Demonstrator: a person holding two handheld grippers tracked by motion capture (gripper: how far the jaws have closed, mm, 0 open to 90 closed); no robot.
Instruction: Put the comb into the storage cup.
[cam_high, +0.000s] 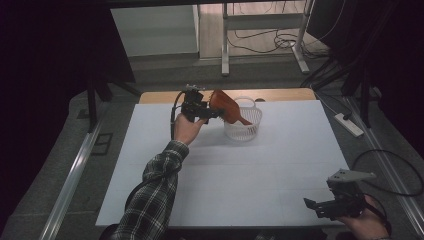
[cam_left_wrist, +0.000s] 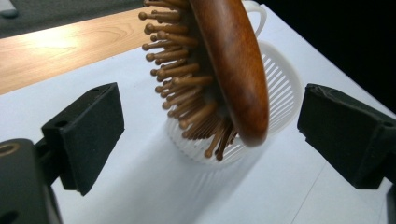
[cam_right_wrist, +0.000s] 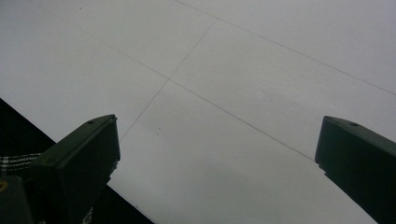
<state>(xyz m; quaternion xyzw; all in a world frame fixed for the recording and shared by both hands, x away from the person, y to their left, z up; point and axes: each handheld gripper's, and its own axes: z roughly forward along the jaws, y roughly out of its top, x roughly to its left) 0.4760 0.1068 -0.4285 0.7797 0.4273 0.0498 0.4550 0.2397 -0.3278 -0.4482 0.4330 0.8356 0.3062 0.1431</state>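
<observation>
Left gripper (cam_high: 212, 113) hangs with jaws spread wide beside the wooden hairbrush (cam_left_wrist: 219, 70), which leans in the white basket (cam_high: 243, 120).

Neither jaw touches the hairbrush in the left gripper view; its head sticks out above the rim, bristles toward the gripper, and nothing else can be made out in the basket. Standing tilted in a light basket, the brush could tip the basket or slide out if nudged. Right gripper (cam_high: 320, 206) rests spread and empty above the white table (cam_high: 280, 165), well apart.
</observation>
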